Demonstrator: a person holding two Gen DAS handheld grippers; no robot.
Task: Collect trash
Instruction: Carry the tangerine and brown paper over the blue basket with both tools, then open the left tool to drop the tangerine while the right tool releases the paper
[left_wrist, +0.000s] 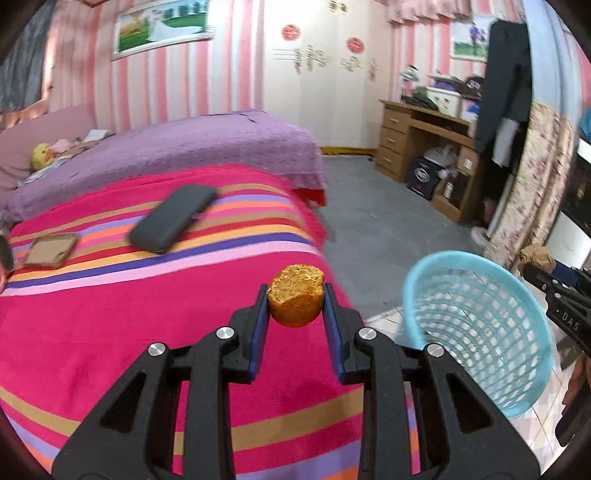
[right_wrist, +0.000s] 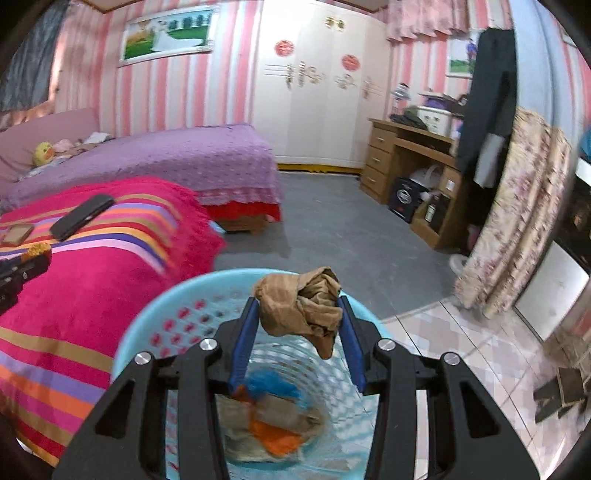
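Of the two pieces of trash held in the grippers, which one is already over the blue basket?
The crumpled brown paper in the right gripper; it hangs above the blue basket. The bitten round cake in the left gripper is above the striped blanket.

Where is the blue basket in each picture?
Left wrist view: the basket is at the lower right, on the floor beside the bed, right of the left gripper.
Right wrist view: the basket is at the bottom middle, right under the right gripper, with trash inside.
Shared landmark: the white wardrobe on the far wall.
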